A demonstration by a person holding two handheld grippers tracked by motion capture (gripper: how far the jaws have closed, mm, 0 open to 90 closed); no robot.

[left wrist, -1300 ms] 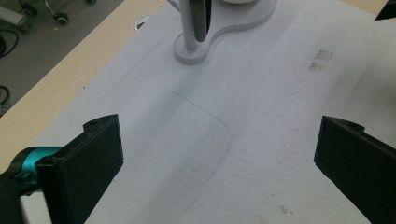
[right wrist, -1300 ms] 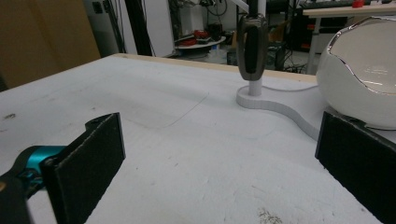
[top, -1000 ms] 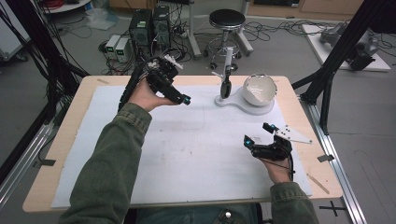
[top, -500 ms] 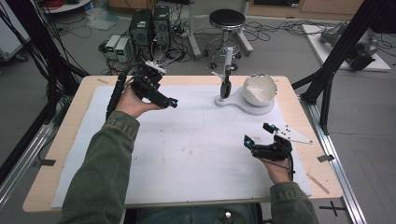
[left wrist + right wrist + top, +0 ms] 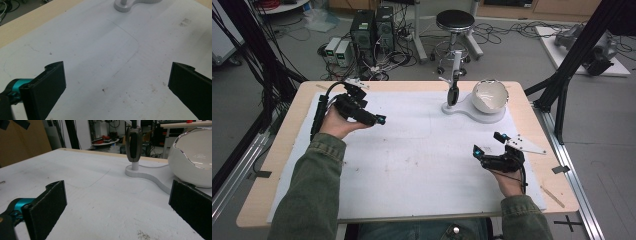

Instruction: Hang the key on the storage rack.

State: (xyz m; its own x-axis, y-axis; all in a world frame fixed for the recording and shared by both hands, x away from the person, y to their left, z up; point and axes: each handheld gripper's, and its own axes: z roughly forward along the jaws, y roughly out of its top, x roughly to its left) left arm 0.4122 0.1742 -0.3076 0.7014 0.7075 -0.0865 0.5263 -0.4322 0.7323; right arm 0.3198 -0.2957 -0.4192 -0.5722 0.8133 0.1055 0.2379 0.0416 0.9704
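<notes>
Since the earlier frames, the left gripper (image 5: 371, 116) has been drawn away from the stand toward 9 o'clock and is now held above the far-left part of the white mat (image 5: 422, 165); the right gripper (image 5: 490, 144) has kept its place. The nearest things, a white bowl (image 5: 488, 96) and a dark upright handle (image 5: 453, 92) on a post, are carried by a white stand base (image 5: 472, 112) at 1 o'clock on the mat, the bowl just beside the handle. In the right gripper view the handle (image 5: 133, 143) is seen at 12 o'clock and the bowl (image 5: 192, 155) at 2 o'clock, well apart from the jaws. Both grippers are shown with jaws spread wide and nothing between them. In the left gripper view the stand base (image 5: 135, 3) lies at 12 o'clock over stained mat (image 5: 107, 62). The mat is laid on a wooden table (image 5: 292, 125).
</notes>
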